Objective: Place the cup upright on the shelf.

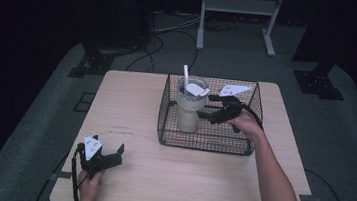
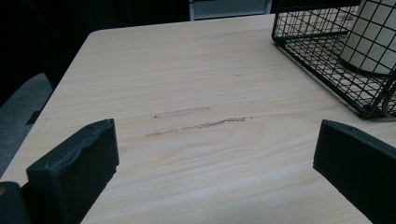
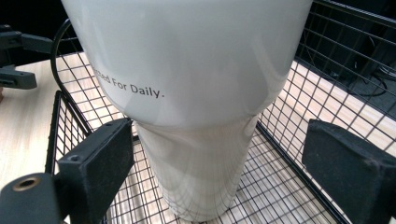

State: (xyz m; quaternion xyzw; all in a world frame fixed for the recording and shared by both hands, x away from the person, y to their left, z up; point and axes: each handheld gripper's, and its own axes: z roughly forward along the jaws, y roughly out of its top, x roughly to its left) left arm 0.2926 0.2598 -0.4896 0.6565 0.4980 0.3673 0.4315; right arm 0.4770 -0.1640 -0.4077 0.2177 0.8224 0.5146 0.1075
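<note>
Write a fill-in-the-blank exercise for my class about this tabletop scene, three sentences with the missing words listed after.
1. The white tumbler stands upright inside the black wire ____.
2. The right gripper has its jaws ____ on either side of the tumbler's narrow base.
3. The left gripper is over the bare wooden ____, apart from the basket.

Missing words: basket; open; table

I work in a lab-like recording room: dark curtains all round, grey carpet (image 1: 353,144) underfoot, loose cables (image 1: 161,33) trailing across it, black stand feet (image 1: 92,64) beside my wooden counter (image 1: 130,105), and a white metal frame (image 1: 239,9) behind.
</note>
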